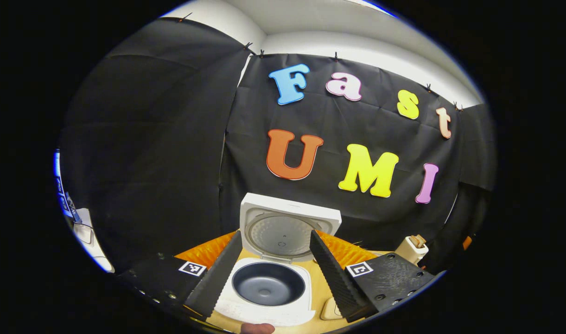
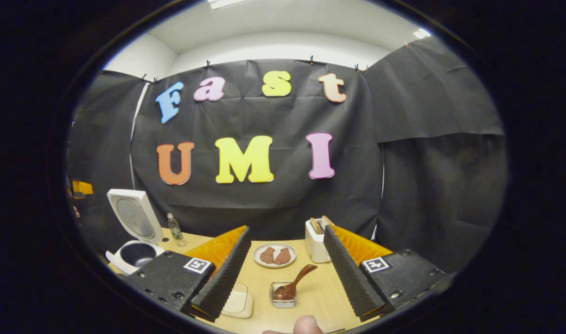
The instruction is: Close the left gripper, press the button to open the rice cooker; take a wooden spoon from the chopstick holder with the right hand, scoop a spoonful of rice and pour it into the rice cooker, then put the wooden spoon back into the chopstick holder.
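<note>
- Left gripper (image 1: 270, 273) hovering with fingers spread wide apart, clamping nothing, framing the rice cooker (image 1: 269, 283) just ahead in the left gripper view.
- Rice cooker sitting on the wooden table (image 1: 322, 290) with lid (image 1: 287, 229) standing upright, dark inner pot (image 1: 269, 284) showing bare.
- Chopstick holder (image 1: 411, 249) standing off to the right beyond the cooker, wooden handles poking out of its top.
- Right gripper (image 2: 286, 271) hanging above the table, fingers likewise held well apart and gripping nothing.
- Between those fingers, nearest: small clear square dish (image 2: 283, 297) with a wooden spoon (image 2: 294, 282) resting bowl-down inside, handle leaning up toward the right.
- Pale flat square pad (image 2: 238, 301) lying just left of the dish.
- Farther back: white plate (image 2: 275, 255) carrying two brown pieces; chopstick holder beside it on the right.
- Far left: open rice cooker with a small clear bottle (image 2: 174, 229) standing near it, close to the black cloth wall (image 2: 273, 204).
</note>
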